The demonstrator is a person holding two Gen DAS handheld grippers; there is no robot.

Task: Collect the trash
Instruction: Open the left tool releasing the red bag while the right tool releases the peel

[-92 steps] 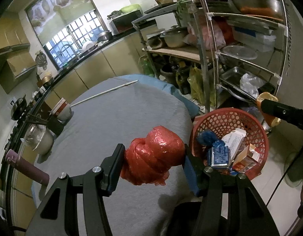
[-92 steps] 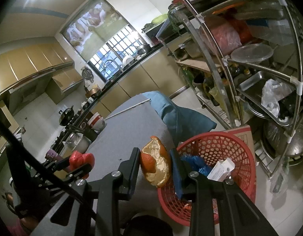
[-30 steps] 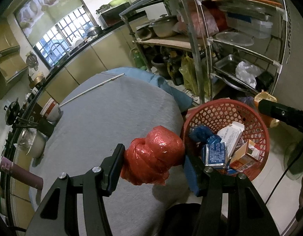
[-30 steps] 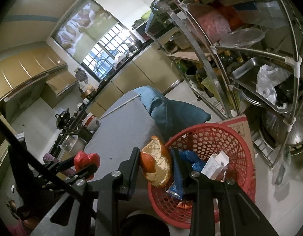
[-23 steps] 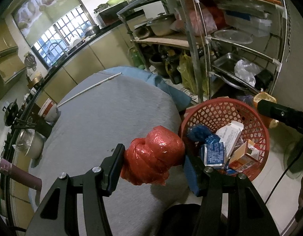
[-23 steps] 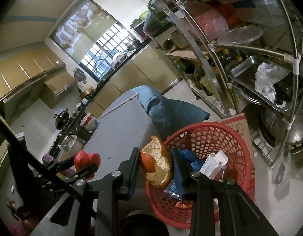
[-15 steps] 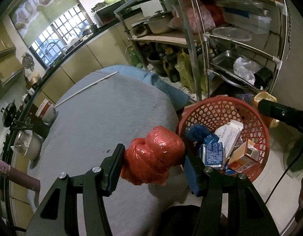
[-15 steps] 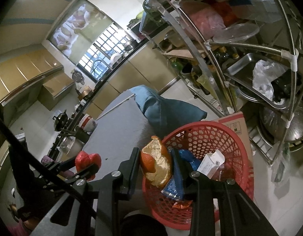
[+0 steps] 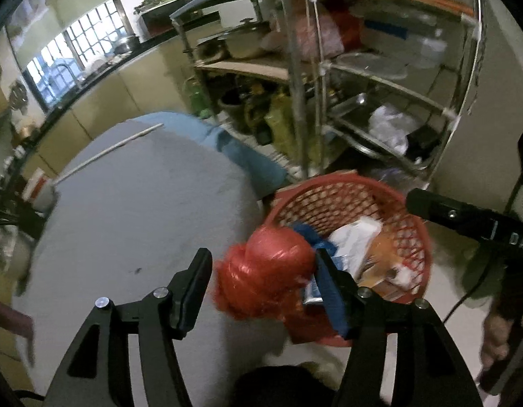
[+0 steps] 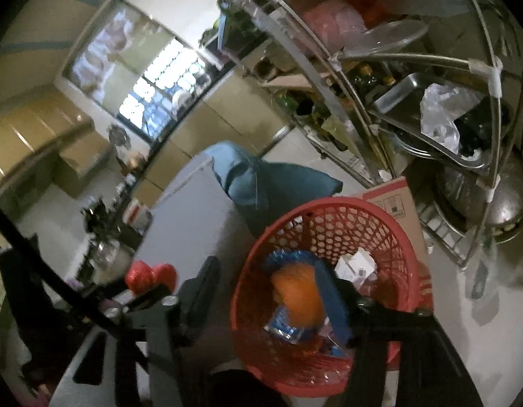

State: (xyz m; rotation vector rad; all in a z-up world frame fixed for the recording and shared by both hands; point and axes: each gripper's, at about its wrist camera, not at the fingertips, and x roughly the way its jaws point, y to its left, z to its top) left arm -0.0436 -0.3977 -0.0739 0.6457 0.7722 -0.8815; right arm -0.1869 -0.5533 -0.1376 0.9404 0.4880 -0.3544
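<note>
- In the left wrist view, the left tool point(image 9: 261, 278) sits at lower centre with its jaws just having opened; the red plastic bag point(image 9: 264, 278) is between them, against the right finger and clear of the left one, blurred.
- The bag hangs over the near left rim of the red basket point(image 9: 332, 186), which stands on the floor just right of the grey tabletop point(image 9: 132, 203).
- In the basket lie a blue wrapper point(image 9: 312, 237), a white carton point(image 9: 356, 237) and other packets.
- In the right wrist view, the right tool point(image 10: 268, 291) is at lower centre, its jaws also having just opened wide; the orange peel point(image 10: 297, 293) is a blurred orange patch between them, next to the right finger and apart from the left, over the basket's inside.
- A metal shelf rack point(image 10: 414, 78) with pots and bags fills the upper right.
- A white stick point(image 9: 105, 157) lies on the tabletop at upper left.
</note>
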